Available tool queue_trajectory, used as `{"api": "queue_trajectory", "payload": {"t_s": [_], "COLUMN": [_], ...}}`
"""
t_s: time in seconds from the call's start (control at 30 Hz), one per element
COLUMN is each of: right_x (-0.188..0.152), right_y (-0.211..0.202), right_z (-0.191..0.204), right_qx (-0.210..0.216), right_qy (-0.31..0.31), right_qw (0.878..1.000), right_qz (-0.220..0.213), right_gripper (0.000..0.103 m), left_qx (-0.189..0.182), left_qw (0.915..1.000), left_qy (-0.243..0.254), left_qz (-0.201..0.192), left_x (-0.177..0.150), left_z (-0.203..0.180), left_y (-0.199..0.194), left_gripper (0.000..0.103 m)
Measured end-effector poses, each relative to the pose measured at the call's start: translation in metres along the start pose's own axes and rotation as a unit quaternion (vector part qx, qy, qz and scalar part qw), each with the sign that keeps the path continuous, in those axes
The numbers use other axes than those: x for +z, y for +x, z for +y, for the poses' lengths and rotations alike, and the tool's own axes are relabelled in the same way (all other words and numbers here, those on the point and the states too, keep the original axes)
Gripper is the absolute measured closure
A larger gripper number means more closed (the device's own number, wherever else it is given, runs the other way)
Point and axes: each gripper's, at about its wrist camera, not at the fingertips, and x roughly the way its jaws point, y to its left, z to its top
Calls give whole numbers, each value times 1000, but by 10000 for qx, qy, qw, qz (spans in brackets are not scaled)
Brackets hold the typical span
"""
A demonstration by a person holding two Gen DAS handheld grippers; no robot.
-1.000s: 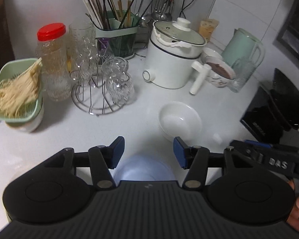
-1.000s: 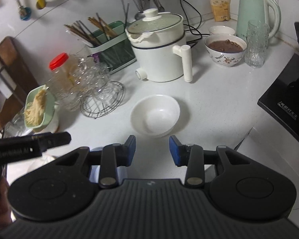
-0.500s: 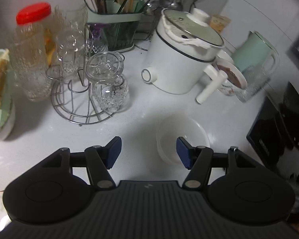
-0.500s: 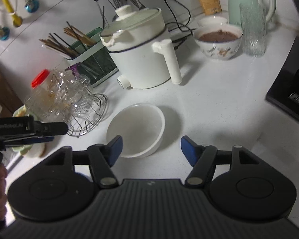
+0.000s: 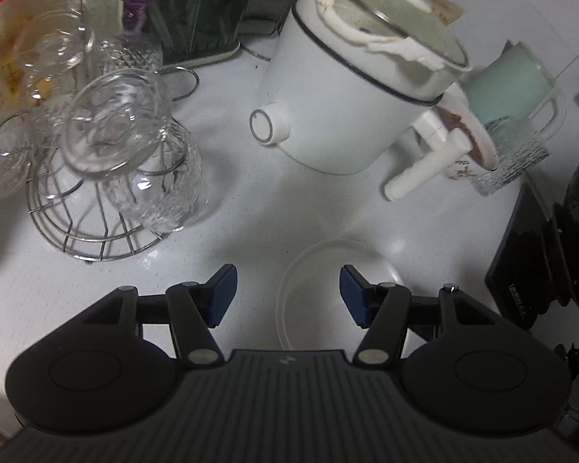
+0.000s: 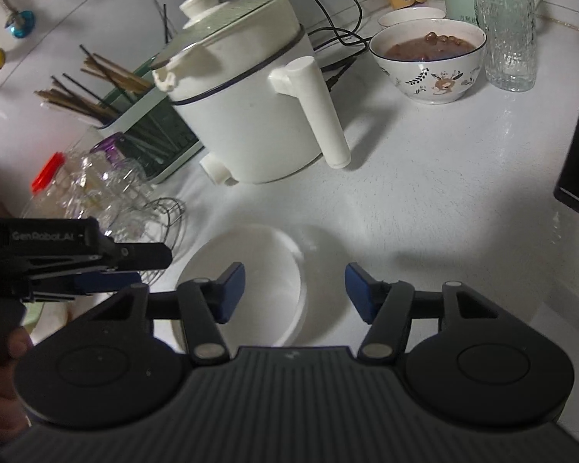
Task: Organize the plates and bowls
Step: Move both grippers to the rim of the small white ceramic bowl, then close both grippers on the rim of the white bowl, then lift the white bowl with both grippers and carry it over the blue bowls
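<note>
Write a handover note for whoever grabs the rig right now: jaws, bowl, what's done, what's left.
Left gripper: jaws closing, holding nothing; the near left rim of the empty white bowl shows between them, pads not on it.
Right gripper: jaws closing, holding nothing; the bowl's right rim lies between them, untouched.
The bowl sits upright on the white counter, in front of the white electric pot.
A patterned bowl with dark food stands far right beside a glass; a smaller white bowl sits behind it.
Done: nothing picked up.
Left: grasp the white bowl and put it away.
</note>
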Motion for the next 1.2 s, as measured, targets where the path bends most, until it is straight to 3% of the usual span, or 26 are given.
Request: {"api": "queue_trajectory", "payload": {"t_s": [0.23, 0.4, 0.47, 0.83, 1.0, 1.2], "right_x": [6, 3, 2, 4, 6, 10], "right_y": [17, 24, 25, 10, -5, -31], "right_z": [0, -2, -2, -3, 6, 13], "right_qx": [-9, -1, 58, 110, 86, 378], "right_qy": [5, 19, 17, 235, 65, 510], "right_qw": [10000, 10000, 9999, 9996, 9999, 9978], "right_qz": [43, 84, 121, 114, 112, 193], "right_gripper": [55, 70, 75, 76, 76, 76], "left_qx": [-3, -14, -81, -261, -326, -386], "left_qw": [9997, 9995, 9994, 9988, 9989, 9991], "left_qy": [-113, -51, -80, -92, -149, -143], "left_qz": [238, 309, 316, 400, 287, -108], "left_x": [9, 11, 11, 7, 1, -8], "left_z": [-2, -8, -9, -15, -16, -16], "left_y": [23, 35, 35, 10, -15, -62], "left_gripper": [53, 75, 76, 76, 76, 76]}}
